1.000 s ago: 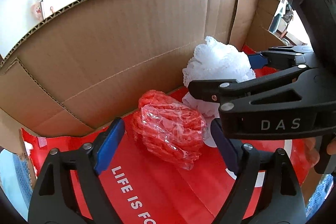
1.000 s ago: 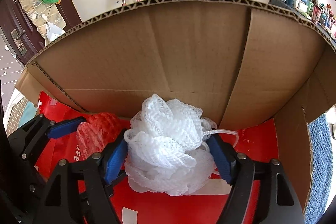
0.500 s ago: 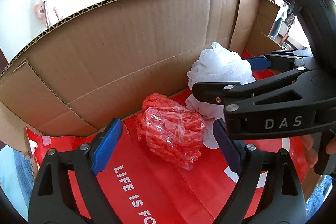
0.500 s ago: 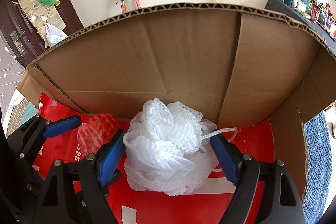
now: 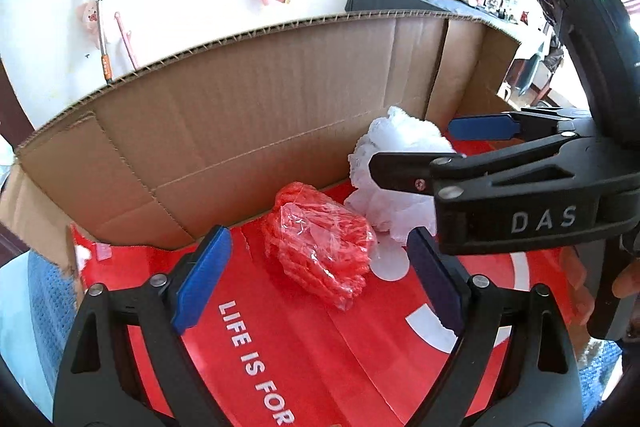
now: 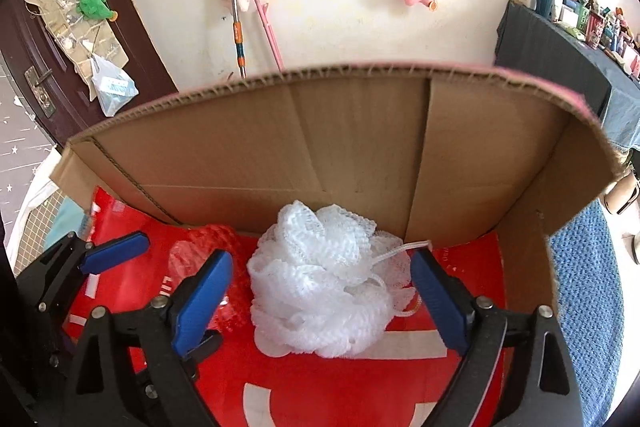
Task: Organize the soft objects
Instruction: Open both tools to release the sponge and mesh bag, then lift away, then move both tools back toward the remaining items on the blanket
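Box (image 6: 352, 147) — cardboard, red printed floor, holding two soft items side by side against the back wall. White pouf (image 6: 326, 285): rests on the floor between the blue pads of my right gripper (image 6: 322, 303), jaws wide, neither pad touching it. Red pouf (image 5: 320, 247), in clear wrap: lies just left of the white one, ahead of my left gripper (image 5: 316, 283) — jaws wide too, nothing held.
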Demonstrator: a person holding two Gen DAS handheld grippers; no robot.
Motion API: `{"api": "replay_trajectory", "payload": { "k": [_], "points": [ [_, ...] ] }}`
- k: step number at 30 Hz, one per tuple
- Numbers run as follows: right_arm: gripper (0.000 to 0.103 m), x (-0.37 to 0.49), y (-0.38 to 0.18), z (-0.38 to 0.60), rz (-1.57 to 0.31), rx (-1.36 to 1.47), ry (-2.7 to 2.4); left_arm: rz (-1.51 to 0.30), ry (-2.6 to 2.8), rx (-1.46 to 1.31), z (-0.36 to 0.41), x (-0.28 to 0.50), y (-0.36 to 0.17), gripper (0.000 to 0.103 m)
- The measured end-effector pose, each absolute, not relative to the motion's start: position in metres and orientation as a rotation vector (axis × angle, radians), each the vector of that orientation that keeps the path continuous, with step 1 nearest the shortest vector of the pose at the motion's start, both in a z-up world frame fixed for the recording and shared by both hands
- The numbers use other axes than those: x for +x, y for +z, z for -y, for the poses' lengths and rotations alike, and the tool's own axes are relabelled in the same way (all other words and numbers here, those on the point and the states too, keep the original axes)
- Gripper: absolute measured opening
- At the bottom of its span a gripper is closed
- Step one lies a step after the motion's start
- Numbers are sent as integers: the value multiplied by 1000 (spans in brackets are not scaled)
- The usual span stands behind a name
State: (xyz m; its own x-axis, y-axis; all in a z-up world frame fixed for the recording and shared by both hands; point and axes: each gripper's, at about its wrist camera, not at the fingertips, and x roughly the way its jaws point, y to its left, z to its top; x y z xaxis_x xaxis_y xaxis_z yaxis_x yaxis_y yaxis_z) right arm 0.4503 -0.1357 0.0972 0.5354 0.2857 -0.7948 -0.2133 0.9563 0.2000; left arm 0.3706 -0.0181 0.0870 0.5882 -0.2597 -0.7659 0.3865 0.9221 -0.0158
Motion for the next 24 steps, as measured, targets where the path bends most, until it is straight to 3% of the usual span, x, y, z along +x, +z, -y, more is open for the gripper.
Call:
{"api": "replay_trajectory", "payload": {
  "k": [6, 10, 24],
  "points": [
    [95, 422, 130, 145, -884, 91, 297, -835, -363, 126, 10, 353, 105, 91],
    [100, 398, 155, 151, -814, 90, 289, -796, -357, 97, 6, 335, 120, 97],
    [103, 262, 217, 181, -538, 67, 306, -521, -269, 2, -14, 224, 178, 103]
  ]
}}
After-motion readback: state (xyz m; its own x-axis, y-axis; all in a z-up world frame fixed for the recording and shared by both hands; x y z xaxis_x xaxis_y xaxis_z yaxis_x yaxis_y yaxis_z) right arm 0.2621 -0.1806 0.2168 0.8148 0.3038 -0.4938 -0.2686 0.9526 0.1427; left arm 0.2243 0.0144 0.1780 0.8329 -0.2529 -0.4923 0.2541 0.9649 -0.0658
